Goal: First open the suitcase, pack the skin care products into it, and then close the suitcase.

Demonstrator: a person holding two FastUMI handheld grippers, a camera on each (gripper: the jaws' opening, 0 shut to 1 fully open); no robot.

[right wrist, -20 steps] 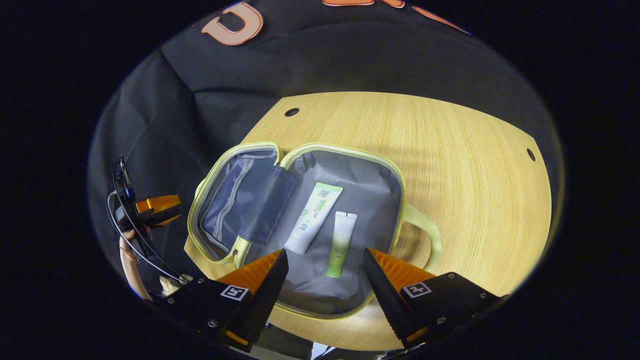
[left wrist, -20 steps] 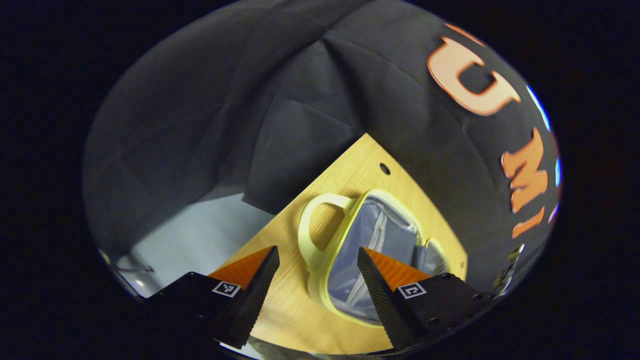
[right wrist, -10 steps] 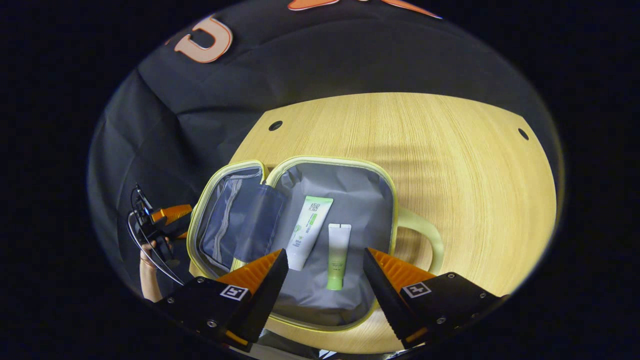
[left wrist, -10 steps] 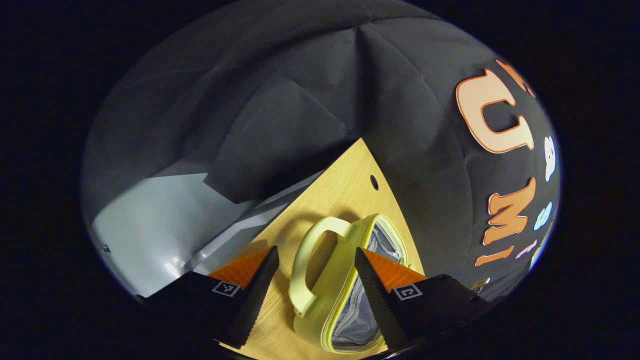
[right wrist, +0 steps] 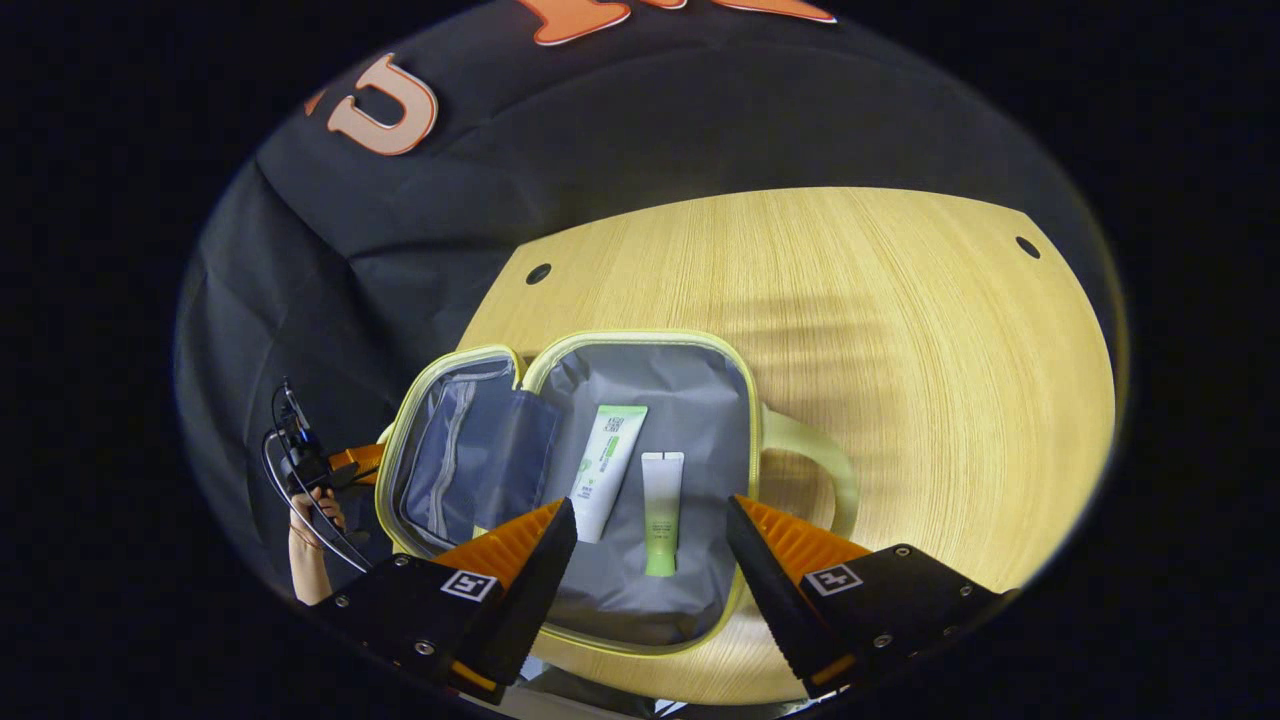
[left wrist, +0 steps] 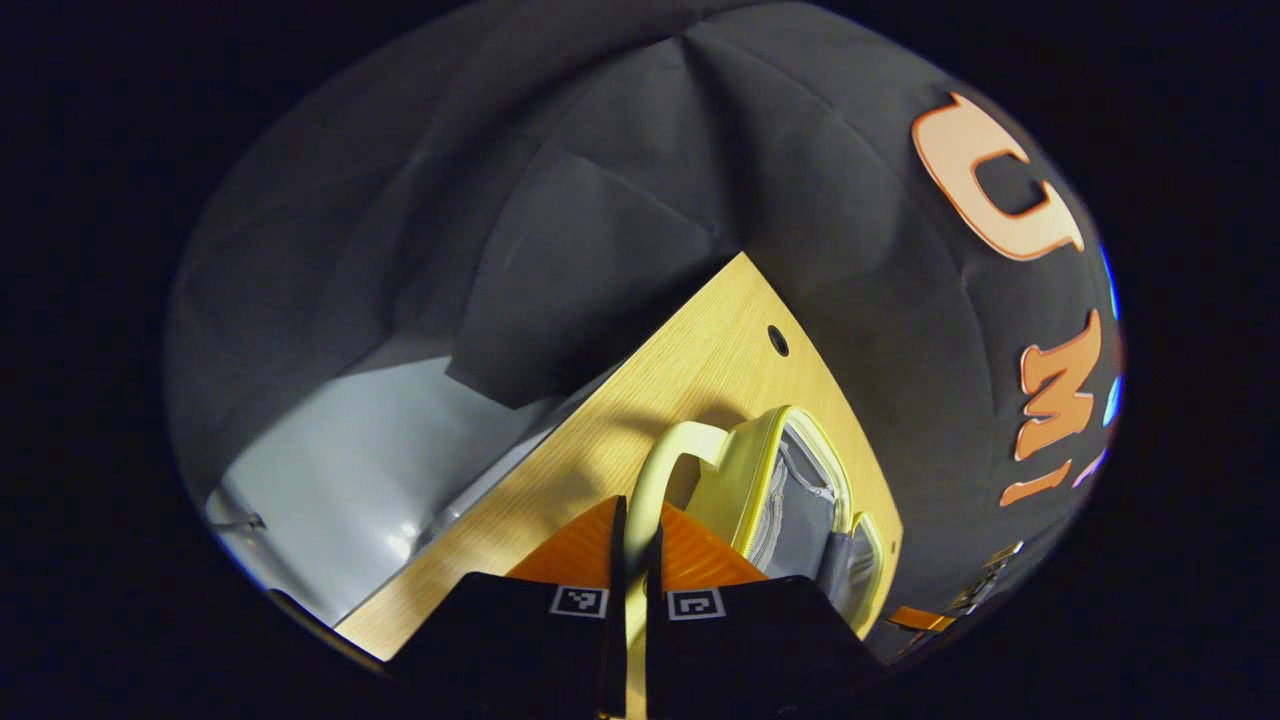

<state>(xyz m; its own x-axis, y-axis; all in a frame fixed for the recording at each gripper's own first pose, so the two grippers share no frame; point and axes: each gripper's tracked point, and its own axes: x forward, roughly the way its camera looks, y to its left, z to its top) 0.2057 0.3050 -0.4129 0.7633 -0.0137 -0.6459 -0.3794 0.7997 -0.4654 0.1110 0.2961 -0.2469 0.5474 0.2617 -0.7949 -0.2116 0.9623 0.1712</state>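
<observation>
The suitcase (left wrist: 790, 490) lid hides its contents in the left gripper view.

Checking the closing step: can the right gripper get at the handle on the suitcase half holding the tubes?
Probably yes. The right gripper is open above that half, and the handle juts out onto bare table with nothing over it; the two tubes lie clear of it.

Left gripper view sits low beside the suitcase (left wrist: 790, 490); right gripper view looks down into it from above.
</observation>
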